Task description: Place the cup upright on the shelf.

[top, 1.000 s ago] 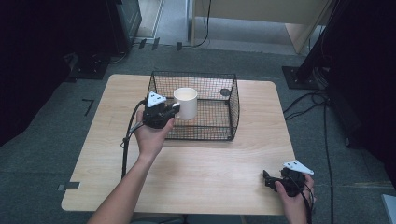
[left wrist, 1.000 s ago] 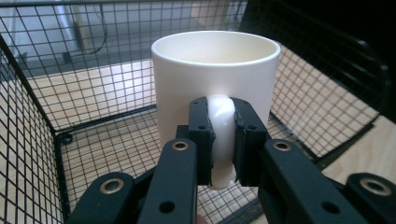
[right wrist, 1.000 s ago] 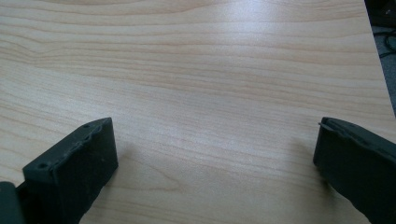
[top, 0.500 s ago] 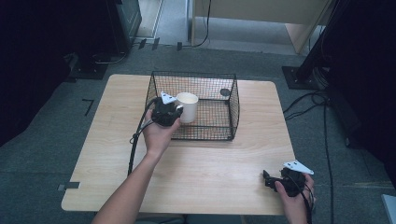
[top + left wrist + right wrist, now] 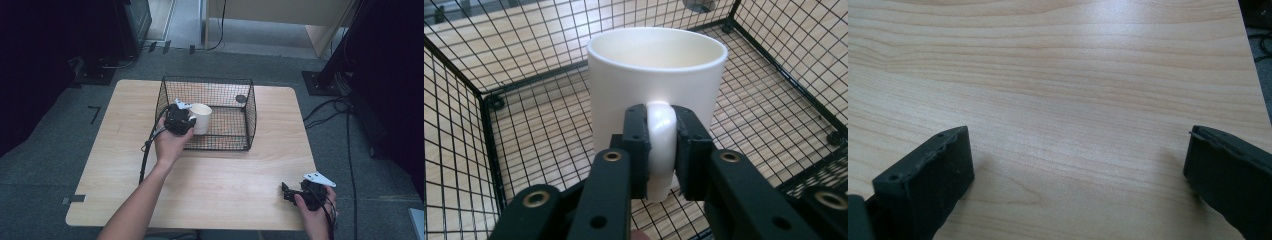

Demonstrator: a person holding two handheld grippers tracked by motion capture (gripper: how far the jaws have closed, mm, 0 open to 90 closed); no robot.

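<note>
since a second ago the left gripper (image 5: 186,118) has carried the white mug (image 5: 201,118) rightward over the near-left wall of the wire basket (image 5: 250,107). its jaws are clamped on the mug's handle (image 5: 660,145); mug upright, inside the basket, and i cannot tell whether it touches the floor. right gripper (image 5: 295,192) rests at the near right of the table (image 5: 230,180), jaws wide apart, nothing between. my read: carry mostly done; set-down and release remain.
</note>
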